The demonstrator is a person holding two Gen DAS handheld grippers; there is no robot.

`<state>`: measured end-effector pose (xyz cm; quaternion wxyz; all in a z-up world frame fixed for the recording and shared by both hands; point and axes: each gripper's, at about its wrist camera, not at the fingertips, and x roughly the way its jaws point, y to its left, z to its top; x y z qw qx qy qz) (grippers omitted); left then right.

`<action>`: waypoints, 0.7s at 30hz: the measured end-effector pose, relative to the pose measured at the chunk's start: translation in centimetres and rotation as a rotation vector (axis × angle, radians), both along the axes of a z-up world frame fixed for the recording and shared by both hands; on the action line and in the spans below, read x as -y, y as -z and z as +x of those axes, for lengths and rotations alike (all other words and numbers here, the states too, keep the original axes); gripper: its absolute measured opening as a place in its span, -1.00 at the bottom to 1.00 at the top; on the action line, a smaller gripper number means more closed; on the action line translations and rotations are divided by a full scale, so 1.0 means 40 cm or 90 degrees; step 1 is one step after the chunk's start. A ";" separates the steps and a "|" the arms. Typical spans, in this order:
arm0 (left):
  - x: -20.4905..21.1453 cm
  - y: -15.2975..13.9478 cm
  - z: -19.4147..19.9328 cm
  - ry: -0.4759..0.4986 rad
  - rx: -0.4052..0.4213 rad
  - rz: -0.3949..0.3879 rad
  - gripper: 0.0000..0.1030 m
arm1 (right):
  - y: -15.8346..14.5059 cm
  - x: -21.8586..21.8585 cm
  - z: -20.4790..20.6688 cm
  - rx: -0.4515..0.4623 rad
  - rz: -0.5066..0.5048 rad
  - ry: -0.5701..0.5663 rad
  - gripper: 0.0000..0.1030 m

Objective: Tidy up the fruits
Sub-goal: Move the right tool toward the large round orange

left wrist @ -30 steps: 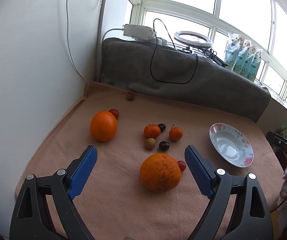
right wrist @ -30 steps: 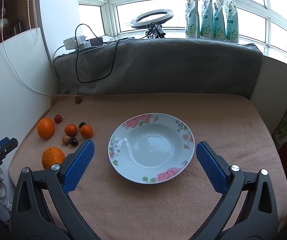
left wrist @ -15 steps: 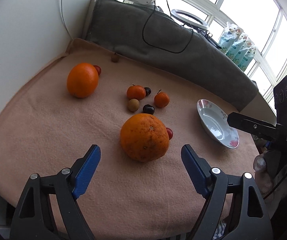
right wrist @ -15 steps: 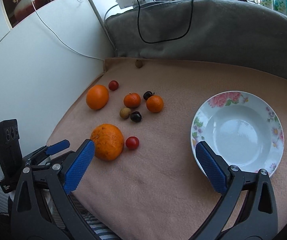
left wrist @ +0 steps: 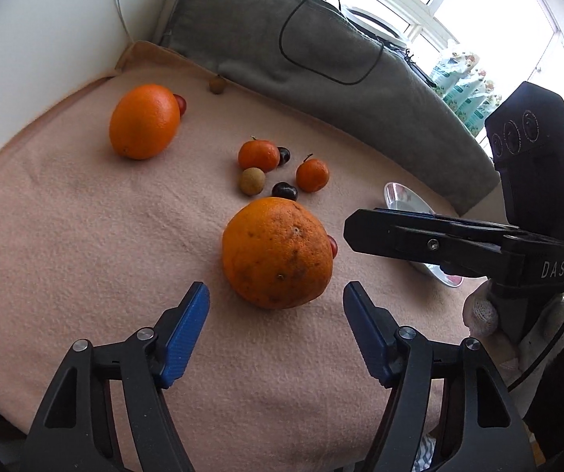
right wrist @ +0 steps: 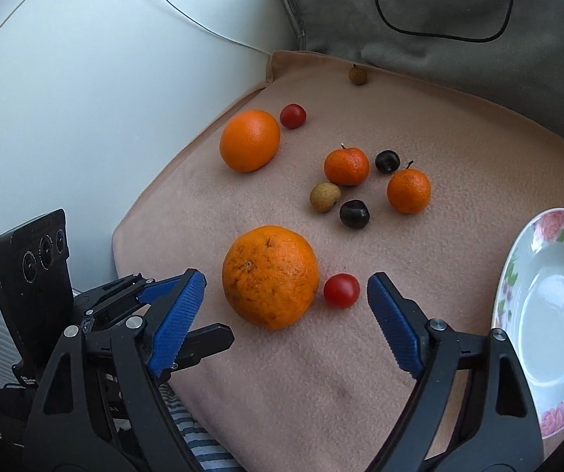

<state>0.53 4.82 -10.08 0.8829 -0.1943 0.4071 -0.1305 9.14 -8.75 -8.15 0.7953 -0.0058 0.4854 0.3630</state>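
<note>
Fruit lies scattered on a pink blanket [right wrist: 321,373]. Nearest both tools is a big speckled orange [right wrist: 270,276], with a red cherry tomato [right wrist: 341,290] just beside it on the plate's side. Beyond it sits a small cluster: two tangerines [right wrist: 346,166] [right wrist: 408,191], two dark plums [right wrist: 354,214] [right wrist: 387,161] and a tan longan [right wrist: 324,196], the longan touching the nearer tangerine. Farther back, near the white wall [right wrist: 105,98], rests a smooth orange [right wrist: 249,140] with a second tomato [right wrist: 293,116] just beside it, and another longan [right wrist: 357,75] lies at the foot of the grey cushion [right wrist: 458,19]. A flowered plate [right wrist: 517,267], holding no fruit, sits at the blanket's right side. The left gripper [left wrist: 276,301] points down at the speckled orange; its jaws have just been closing but stand spread, the blue pads [left wrist: 187,326] short of the fruit and apart from it, nothing pinched. The right gripper [right wrist: 285,287] comes in from the plate's side; its jaws have also just been closing and stand spread, with the speckled orange and tomato just ahead of the gap, neither touched. A gloved hand [left wrist: 517,326] holds the right tool, and a black cable [right wrist: 439,27] loops over the cushion.
</note>
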 end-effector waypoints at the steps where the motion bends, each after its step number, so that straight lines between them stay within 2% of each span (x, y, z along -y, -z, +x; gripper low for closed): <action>1: 0.001 0.001 0.001 0.001 0.000 0.000 0.36 | 0.001 -0.003 0.003 -0.006 0.000 -0.006 0.61; 5: 0.000 0.009 0.007 0.002 -0.005 -0.006 0.36 | 0.006 -0.023 0.012 -0.010 -0.010 -0.025 0.60; 9: 0.003 0.015 0.013 0.004 -0.006 -0.007 0.36 | 0.021 -0.037 0.033 -0.028 -0.016 -0.035 0.47; 18: -0.001 0.026 0.028 -0.002 -0.010 -0.003 0.35 | 0.043 -0.057 0.051 -0.041 -0.021 -0.045 0.47; 20: 0.000 0.029 0.030 -0.002 -0.012 -0.002 0.33 | 0.044 -0.061 0.052 -0.041 -0.023 -0.046 0.47; 21: 0.002 0.031 0.031 0.000 -0.014 -0.002 0.22 | 0.044 -0.062 0.051 -0.039 -0.024 -0.047 0.47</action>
